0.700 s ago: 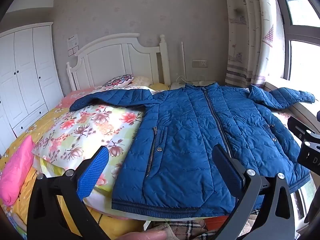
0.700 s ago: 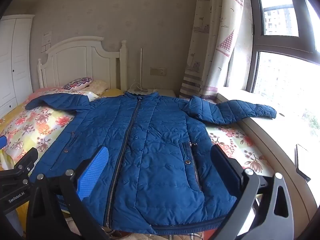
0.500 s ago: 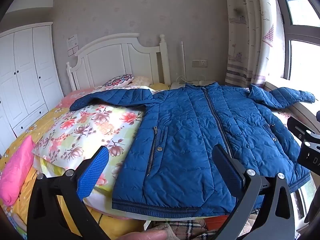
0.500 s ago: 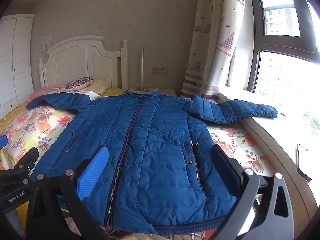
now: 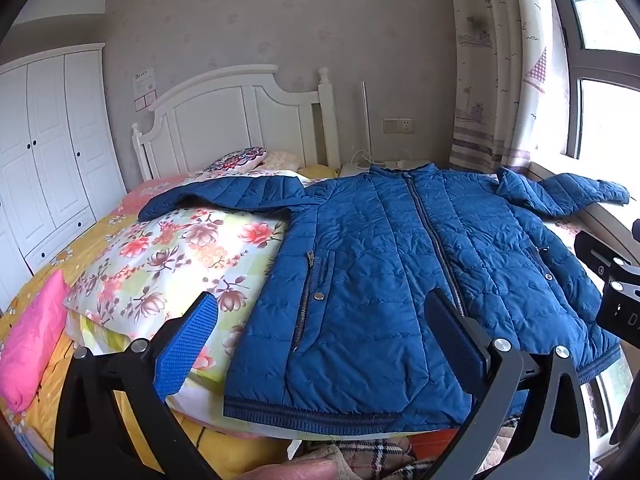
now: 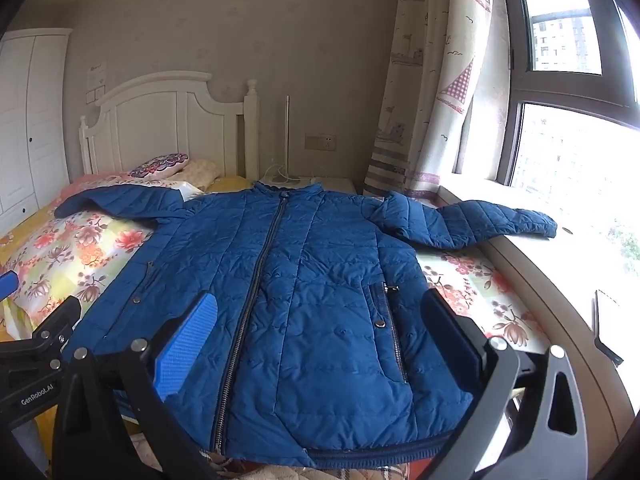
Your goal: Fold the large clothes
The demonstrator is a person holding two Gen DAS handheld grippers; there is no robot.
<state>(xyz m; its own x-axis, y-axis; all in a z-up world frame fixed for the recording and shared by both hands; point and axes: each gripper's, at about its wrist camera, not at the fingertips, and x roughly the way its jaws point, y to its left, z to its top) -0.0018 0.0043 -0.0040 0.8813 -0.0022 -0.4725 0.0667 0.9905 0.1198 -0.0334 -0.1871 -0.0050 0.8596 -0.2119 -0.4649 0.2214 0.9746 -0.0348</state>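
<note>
A blue quilted jacket (image 5: pixel 384 264) lies flat and zipped on the bed, front up, hem towards me, both sleeves spread out. It also shows in the right wrist view (image 6: pixel 304 296). Its left sleeve (image 5: pixel 224 196) rests on the floral quilt; its right sleeve (image 6: pixel 472 222) reaches onto the window sill. My left gripper (image 5: pixel 324 336) is open and empty, held above the hem at the jacket's left half. My right gripper (image 6: pixel 320 336) is open and empty above the hem at the right half.
A floral quilt (image 5: pixel 176 256) and a pink pillow (image 5: pixel 32 344) lie on the left of the bed. White headboard (image 5: pixel 240 120) and wardrobe (image 5: pixel 48 152) stand behind. The window sill (image 6: pixel 568 304) runs along the right, with a dark flat object (image 6: pixel 604 332) on it.
Both views have shifted very slightly; the jacket has not moved and both grippers stay open.
</note>
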